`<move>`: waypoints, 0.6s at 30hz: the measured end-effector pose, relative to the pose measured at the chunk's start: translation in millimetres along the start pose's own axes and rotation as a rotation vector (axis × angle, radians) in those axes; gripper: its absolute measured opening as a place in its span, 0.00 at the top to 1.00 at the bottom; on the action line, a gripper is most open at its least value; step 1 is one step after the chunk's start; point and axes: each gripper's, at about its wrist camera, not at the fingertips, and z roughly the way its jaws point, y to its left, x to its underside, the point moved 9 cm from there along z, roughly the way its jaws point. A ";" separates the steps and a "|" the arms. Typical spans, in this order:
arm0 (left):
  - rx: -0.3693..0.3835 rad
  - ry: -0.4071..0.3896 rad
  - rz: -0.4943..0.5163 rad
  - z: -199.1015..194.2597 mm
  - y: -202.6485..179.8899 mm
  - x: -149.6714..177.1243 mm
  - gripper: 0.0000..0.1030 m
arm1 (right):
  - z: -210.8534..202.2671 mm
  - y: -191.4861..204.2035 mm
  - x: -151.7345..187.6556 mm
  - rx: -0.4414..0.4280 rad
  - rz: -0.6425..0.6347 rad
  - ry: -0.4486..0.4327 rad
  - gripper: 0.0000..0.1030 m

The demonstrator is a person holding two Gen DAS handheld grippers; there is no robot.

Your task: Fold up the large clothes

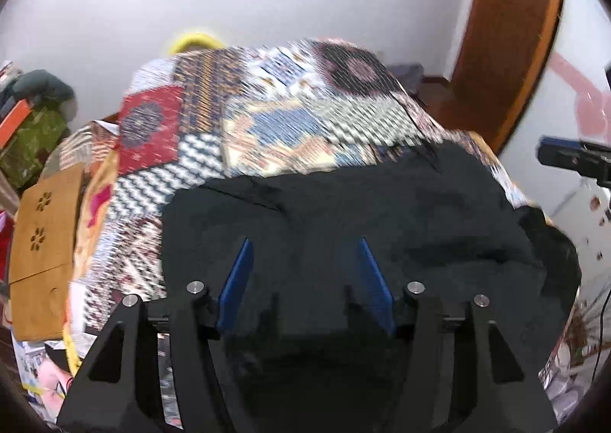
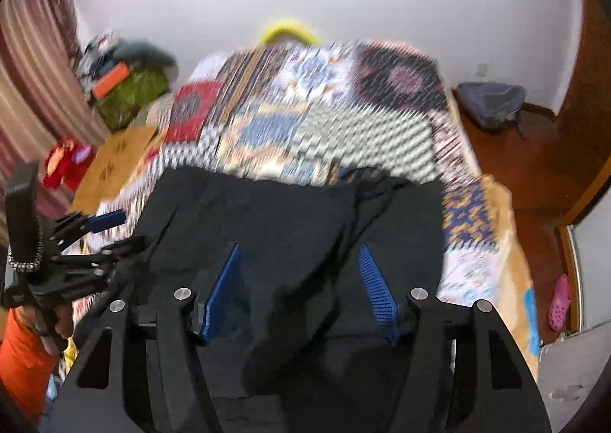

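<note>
In my left wrist view, I am looking down at a big black garment (image 1: pixel 343 211) lying on the bed (image 1: pixel 267 120). The bed is wearing a bright patchwork cover. My left gripper (image 1: pixel 305 265) is hanging over the near part of the cloth with its blue fingers (image 1: pixel 236 276) spread wide, holding nothing. The cloth is looking partly spread out, with a fold line across its top left part. At the right it is bunching up and drooping over the bed's side. I think the folding is only just beginning.

In my right wrist view, the same black garment (image 2: pixel 290 227) is lying across the near end of the bed (image 2: pixel 324 120). My right gripper (image 2: pixel 301 280) is also spread wide and holding nothing. The cloth is looking rumpled in the middle, with a thick ridge running toward me. My left gripper (image 2: pixel 103 238) is showing at the far left, near the garment's left edge. The whole far half of the bed is open room for laying the cloth flat. The right edge of the bed drops to a wooden floor (image 2: pixel 496 150), so I would be keeping the cloth away from there. Most folds are still to do, I think.
</note>
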 end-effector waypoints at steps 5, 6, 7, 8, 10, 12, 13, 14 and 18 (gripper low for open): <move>0.010 0.118 0.067 40.1 -30.4 41.8 0.44 | 50.7 13.2 51.2 0.035 -0.089 0.170 0.42; 0.000 0.135 0.074 46.0 -32.5 48.5 0.44 | 57.6 11.5 60.6 0.047 -0.092 0.190 0.42; -0.008 0.152 0.077 52.2 -33.6 55.6 0.44 | 62.6 8.2 67.8 0.053 -0.088 0.207 0.42; -0.008 0.169 0.077 57.9 -33.9 62.5 0.43 | 66.2 5.7 73.4 0.049 -0.075 0.219 0.42; -0.011 0.185 0.070 64.1 -31.7 71.9 0.38 | 66.0 1.5 77.9 0.032 -0.036 0.211 0.42; -0.007 0.189 0.050 65.8 -27.0 75.9 0.35 | 59.7 -2.1 76.8 0.022 -0.006 0.201 0.42; 0.000 0.192 0.039 63.4 -25.3 76.5 0.35 | 56.1 -1.5 76.4 0.018 0.001 0.202 0.42; 0.004 0.190 0.034 58.9 -23.3 75.7 0.35 | 51.8 -0.9 76.0 0.016 0.004 0.198 0.42; -0.033 0.140 0.037 27.9 -9.6 68.7 0.35 | 25.8 -3.9 67.7 0.046 -0.023 0.138 0.42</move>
